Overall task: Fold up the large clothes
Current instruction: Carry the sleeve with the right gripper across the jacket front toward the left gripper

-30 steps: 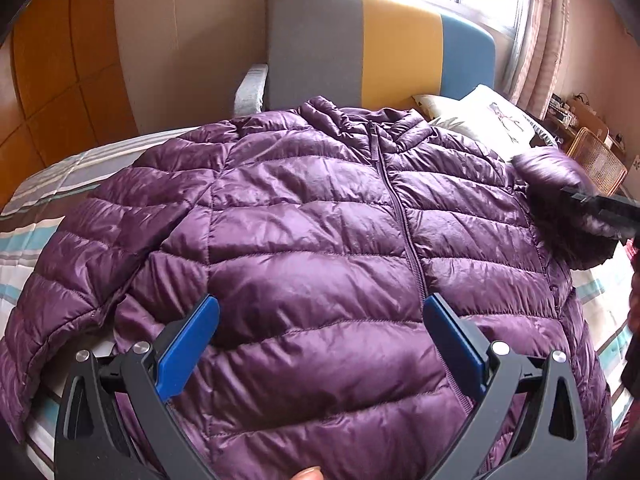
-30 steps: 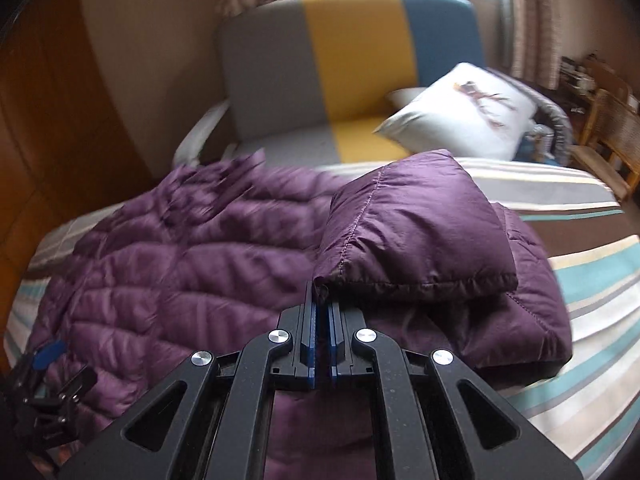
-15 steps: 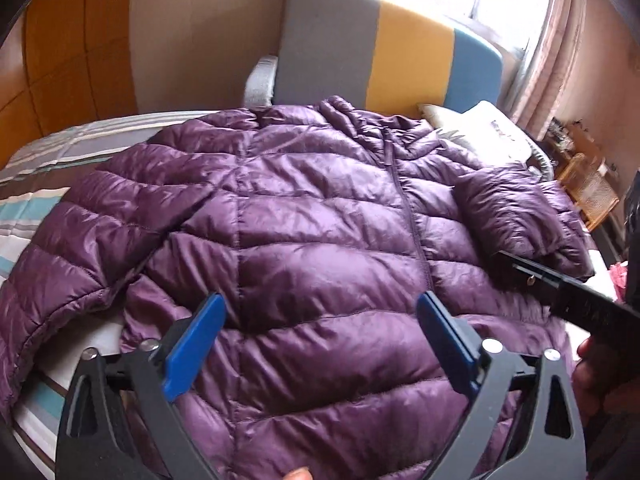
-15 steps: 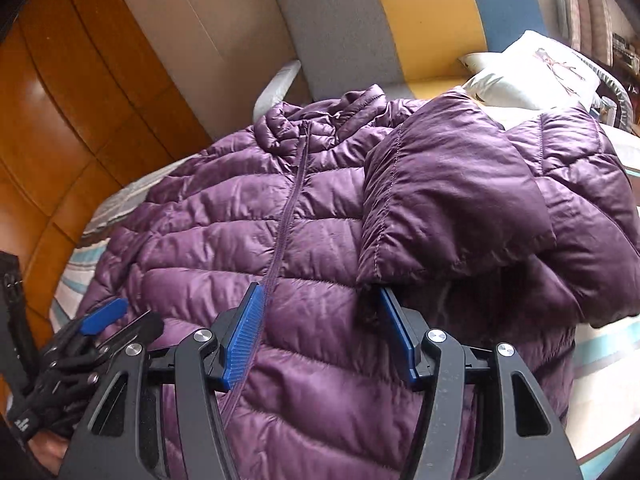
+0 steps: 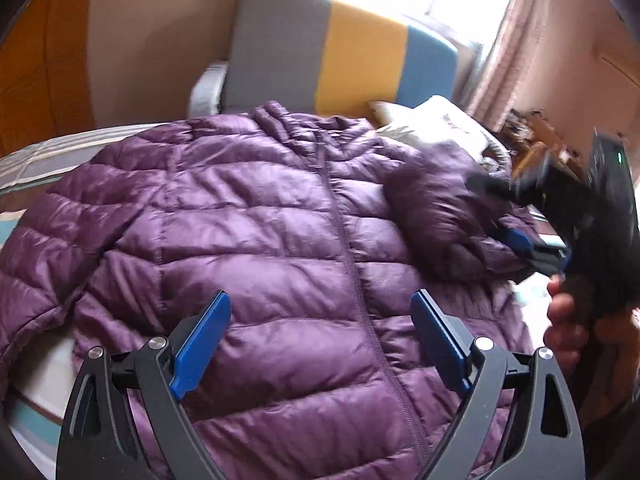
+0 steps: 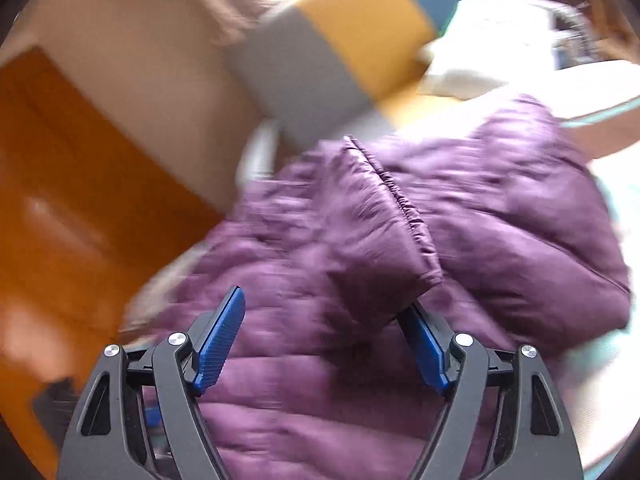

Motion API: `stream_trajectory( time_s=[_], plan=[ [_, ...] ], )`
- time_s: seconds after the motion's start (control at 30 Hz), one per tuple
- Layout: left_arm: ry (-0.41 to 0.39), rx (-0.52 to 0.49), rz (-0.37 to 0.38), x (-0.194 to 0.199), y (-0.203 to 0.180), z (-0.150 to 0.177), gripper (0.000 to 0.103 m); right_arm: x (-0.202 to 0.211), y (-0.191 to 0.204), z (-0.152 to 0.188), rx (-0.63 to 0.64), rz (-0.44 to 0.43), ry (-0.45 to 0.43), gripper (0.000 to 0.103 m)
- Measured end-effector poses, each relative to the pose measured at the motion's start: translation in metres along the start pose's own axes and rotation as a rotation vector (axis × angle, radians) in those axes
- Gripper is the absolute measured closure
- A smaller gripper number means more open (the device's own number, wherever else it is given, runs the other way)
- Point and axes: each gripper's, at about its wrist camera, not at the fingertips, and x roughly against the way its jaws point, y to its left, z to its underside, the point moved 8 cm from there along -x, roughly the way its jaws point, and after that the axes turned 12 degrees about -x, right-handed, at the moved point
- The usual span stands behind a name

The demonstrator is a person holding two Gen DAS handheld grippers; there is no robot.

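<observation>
One purple jacket (image 5: 256,236) lies zipped, front up, on the striped bed (image 5: 60,148), with one sleeve (image 5: 436,216) folded onto its chest. Two grippers show: the left gripper (image 5: 320,336) hangs spread wide above the hem, pinching nothing; the right gripper (image 6: 324,340) is opening, its jaws apart around the sleeve cuff (image 6: 400,216) (picture blurred). One pillow (image 5: 432,124) rests by one armchair (image 5: 320,56).
</observation>
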Motion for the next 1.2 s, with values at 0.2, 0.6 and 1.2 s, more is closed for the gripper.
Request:
stream_trajectory(
  time_s=[0.2,0.6,1.2],
  plan=[
    [0.011,-0.01,0.069,-0.012,-0.022,-0.007,0.013,0.007,0.022,0.009,0.079,-0.042,0.03,0.028],
    [0.113,0.167,0.104,-0.068,-0.003,-0.018,0.079,0.041,-0.045,-0.011,0.113,0.318,-0.138,0.028],
    [0.02,0.229,-0.07,-0.026,0.084,-0.005,0.103,-0.002,-0.05,-0.004,0.254,0.498,-0.109,0.026]
  ],
)
